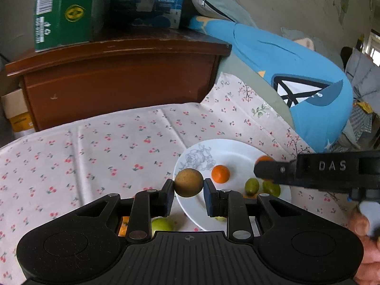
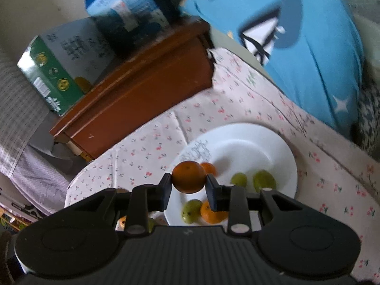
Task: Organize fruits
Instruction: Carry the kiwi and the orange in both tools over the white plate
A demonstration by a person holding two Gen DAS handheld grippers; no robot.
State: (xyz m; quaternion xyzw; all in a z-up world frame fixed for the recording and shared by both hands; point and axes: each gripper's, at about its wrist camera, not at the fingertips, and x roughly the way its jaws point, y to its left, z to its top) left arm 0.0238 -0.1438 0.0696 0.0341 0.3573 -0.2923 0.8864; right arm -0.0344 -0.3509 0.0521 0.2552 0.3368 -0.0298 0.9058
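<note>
A: Fruit, two items in hand. Left gripper (image 1: 188,186): fingers closed on a round brown fruit (image 1: 188,182), dull and slightly speckled skin, held above the near-left rim of the white plate (image 1: 237,149). Right gripper (image 2: 188,185): fingers closed on an orange (image 2: 188,177), glossy and near-spherical, held over the plate's left part.

B: Plate contents?

A: Left wrist view: one small orange (image 1: 220,173) and two oval green fruits (image 1: 252,186), smooth-skinned. Right wrist view adds another green fruit (image 2: 191,211) and an orange (image 2: 212,212) at the near edge. Plate is glazed ceramic, shallow, with a grey printed motif on one side.

B: Still off the plate?

A: One pale green fruit (image 1: 162,224) on the cherry-print cloth (image 1: 95,147), partly hidden under the left gripper. The cloth is thin, creased and soft, so the surface is not flat.

B: Handling advice?

A: Judgement only: both fruits are round and will likely roll on the glaze. Lower each close to the plate floor before parting the fingers, choosing a bare patch toward the far middle, clear of the fruit lying there. Release one side at a time; the two grippers are near each other, the right one crossing the left wrist view.

B: Surroundings?

A: Brown wooden cabinet (image 1: 118,76) carrying a green carton (image 1: 64,11); blue cushion (image 1: 296,76), soft fabric.
</note>
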